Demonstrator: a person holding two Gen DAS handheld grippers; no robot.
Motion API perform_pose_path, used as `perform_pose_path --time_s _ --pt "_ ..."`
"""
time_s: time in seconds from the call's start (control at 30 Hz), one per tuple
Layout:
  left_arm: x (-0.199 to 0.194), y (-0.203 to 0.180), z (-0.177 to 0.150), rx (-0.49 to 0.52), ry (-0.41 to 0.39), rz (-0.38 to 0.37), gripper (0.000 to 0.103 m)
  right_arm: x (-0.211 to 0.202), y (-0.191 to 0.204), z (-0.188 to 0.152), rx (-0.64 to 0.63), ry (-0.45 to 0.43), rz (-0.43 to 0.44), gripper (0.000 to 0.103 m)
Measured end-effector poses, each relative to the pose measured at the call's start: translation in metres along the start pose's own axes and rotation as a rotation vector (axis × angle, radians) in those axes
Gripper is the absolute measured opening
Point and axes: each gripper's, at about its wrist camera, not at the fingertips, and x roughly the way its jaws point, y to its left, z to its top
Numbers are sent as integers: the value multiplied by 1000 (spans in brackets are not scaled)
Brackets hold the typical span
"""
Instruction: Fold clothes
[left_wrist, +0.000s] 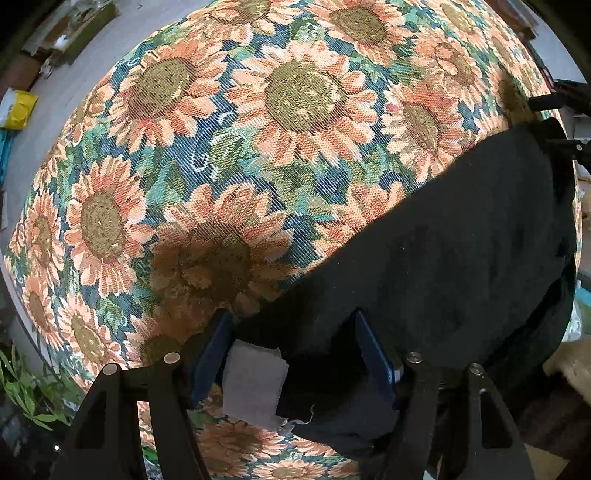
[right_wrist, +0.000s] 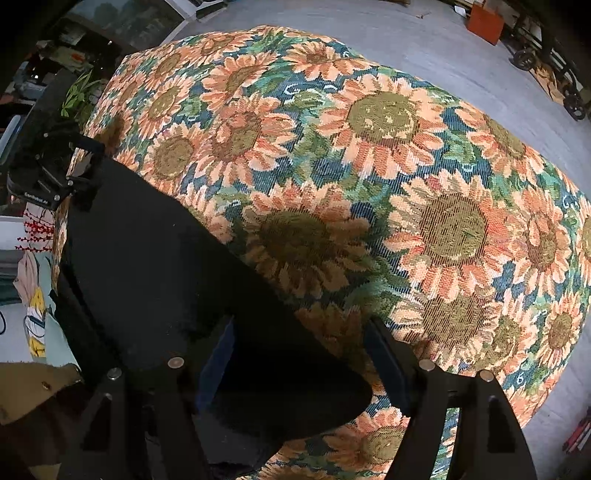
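Black garment (left_wrist: 461, 236), flat on sunflower-patterned cloth (left_wrist: 295, 110), grey label (left_wrist: 255, 384) showing

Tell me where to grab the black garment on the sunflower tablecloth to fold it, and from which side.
Probably take the black garment by its near corners, coming down from above at the near edge of the sunflower tablecloth. It lies flat, and the left gripper and right gripper each already straddle a corner; the grey label marks the left one.

The bench cover (left_wrist: 303, 96) is coarse woven cloth, matt. On it lies a black garment (left_wrist: 461, 251), soft and matt, with a grey woven label (left_wrist: 255, 384).
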Motion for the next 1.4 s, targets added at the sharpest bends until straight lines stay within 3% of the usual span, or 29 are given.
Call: perform_pose_path --time_s 0.07,0.1,0.13,0.2,0.23,0.27,0.43,0.6,0.8,0.87,0.97,1.07,1.2,1.4 --pt "10 24 6 16 -10 7 60 -1 2 -4 2 -2 -12 57" --pt "-6 18 -4 23 -22 5 48 -2 5 -7 -1 -12 -33 53" --pt "-42 0 -27 29 -38 -2 30 -2 11 -11 -8 -25 -50 40" --pt "-93 -8 -76 35 -67 -4 20 -5 20 -19 -3 -52 -66 26" --pt "-95 -7 -78 31 -82 -6 14 -8 24 -23 6 -70 -81 21" --pt "-97 -7 -81 22 -99 -10 14 -11 27 -27 19 -89 -92 16" --pt "-119 -3 -104 -73 -213 -83 11 -47 37 -54 127 -236 -71 12" --pt "-150 -13 -142 -96 -319 -69 10 -78 53 -82 119 -318 -74 11" --pt "-175 -54 -225 -66 -443 -45 8 -118 84 -131 81 -417 -38 9" --pt "-168 -66 -247 -67 -452 -47 8 -125 100 -151 69 -429 -24 8" --pt "-177 -90 -306 -56 -437 -56 8 -125 125 -187 55 -432 -7 8" --pt "-158 -93 -343 -60 -413 -67 8 -117 148 -226 78 -416 11 8" --pt "-149 -92 -388 -86 -385 -154 8 -95 172 -275 172 -370 55 8" --pt "-85 -82 -453 -125 -317 -279 8 -33 207 -313 281 -266 25 8"
